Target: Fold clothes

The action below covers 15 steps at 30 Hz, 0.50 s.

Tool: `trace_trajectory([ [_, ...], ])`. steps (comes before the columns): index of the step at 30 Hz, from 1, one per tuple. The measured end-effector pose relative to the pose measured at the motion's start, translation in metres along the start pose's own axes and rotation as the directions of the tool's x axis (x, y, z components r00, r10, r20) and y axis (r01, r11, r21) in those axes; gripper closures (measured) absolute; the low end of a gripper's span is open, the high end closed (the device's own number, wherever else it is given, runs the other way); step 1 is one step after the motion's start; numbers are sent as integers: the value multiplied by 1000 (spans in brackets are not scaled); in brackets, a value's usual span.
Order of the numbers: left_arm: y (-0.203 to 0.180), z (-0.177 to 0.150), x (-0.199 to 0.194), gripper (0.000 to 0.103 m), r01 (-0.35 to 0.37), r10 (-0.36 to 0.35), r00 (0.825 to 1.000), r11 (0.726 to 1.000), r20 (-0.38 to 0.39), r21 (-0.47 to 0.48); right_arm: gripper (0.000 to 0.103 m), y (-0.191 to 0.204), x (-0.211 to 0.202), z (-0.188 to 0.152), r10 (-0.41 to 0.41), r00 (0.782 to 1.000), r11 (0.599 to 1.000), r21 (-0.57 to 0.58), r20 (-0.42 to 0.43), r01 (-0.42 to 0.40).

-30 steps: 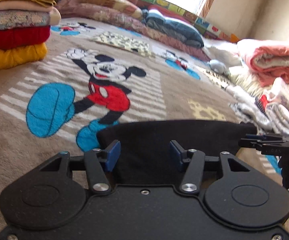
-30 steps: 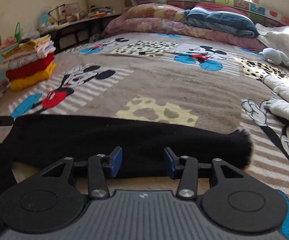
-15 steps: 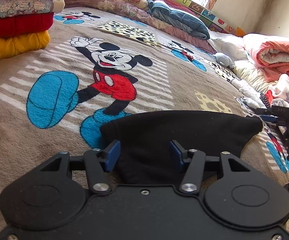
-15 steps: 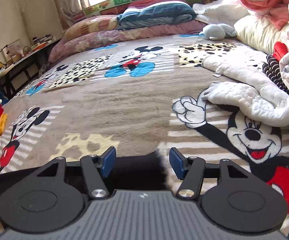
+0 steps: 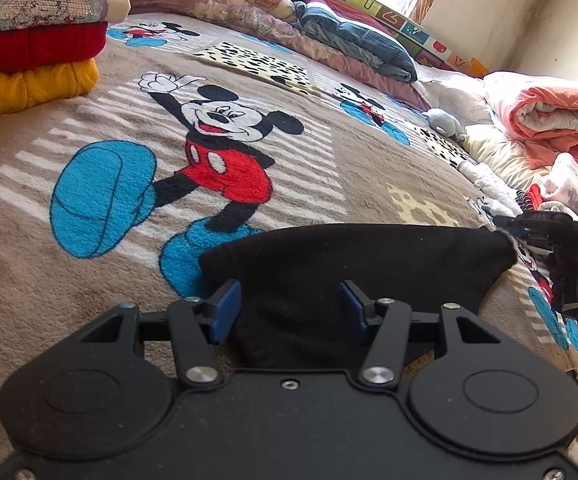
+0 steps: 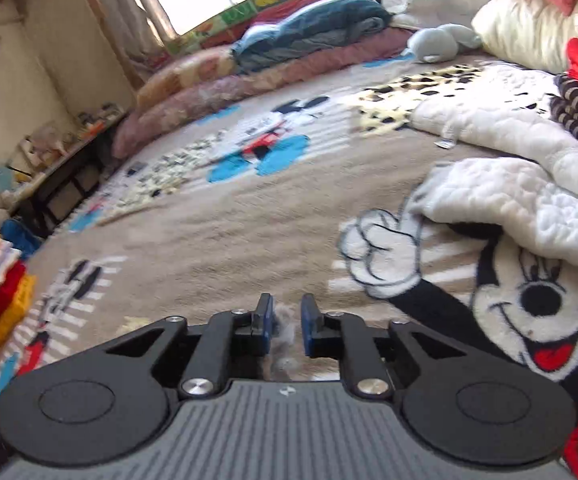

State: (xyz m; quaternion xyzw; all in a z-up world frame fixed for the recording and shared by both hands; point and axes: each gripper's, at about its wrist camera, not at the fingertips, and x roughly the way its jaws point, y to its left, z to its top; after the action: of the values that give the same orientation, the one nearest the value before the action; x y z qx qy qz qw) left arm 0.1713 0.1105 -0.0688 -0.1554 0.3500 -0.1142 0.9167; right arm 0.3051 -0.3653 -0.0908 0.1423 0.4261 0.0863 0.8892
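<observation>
Black garment: lying folded on the Mickey Mouse blanket atop the bed.
Left gripper: hovering over garment's near edge, jaws spread wide.
Right gripper: jaws narrowing, slight gap remaining, gripping nothing visible.

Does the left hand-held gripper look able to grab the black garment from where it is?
Probably yes. The left hand-held gripper is open with the black garment lying flat on the blanket right between and ahead of its fingers, nothing on top.

Right hand-held gripper nearly closed (fuzz between) over blanket.
</observation>
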Motion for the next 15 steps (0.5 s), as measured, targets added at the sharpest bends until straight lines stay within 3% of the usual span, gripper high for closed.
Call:
trace_trajectory([
  [2, 0, 0, -1, 49, 1, -1, 1000, 1000, -1, 0, 65, 0, -2, -4, -8, 1000, 1000, -8, 13, 8],
  [5, 0, 0, -1, 49, 3, -3, 1000, 1000, 0, -6, 35, 1, -6, -11, -19, 999, 1000, -20, 32, 19],
  [10, -1, 0, -1, 49, 1, -1, 1000, 1000, 0, -1, 35, 1, -12, -22, -37, 997, 998, -39, 64, 39],
  [12, 0, 0, -1, 49, 3, -3, 1000, 1000, 0, -6, 42, 1, -17, -26, -55, 995, 998, -38, 87, 58],
  [15, 0, 0, -1, 49, 3, -3, 1000, 1000, 1, -8, 40, 1, -28, -31, -97, 986, 995, -24, 135, 101],
])
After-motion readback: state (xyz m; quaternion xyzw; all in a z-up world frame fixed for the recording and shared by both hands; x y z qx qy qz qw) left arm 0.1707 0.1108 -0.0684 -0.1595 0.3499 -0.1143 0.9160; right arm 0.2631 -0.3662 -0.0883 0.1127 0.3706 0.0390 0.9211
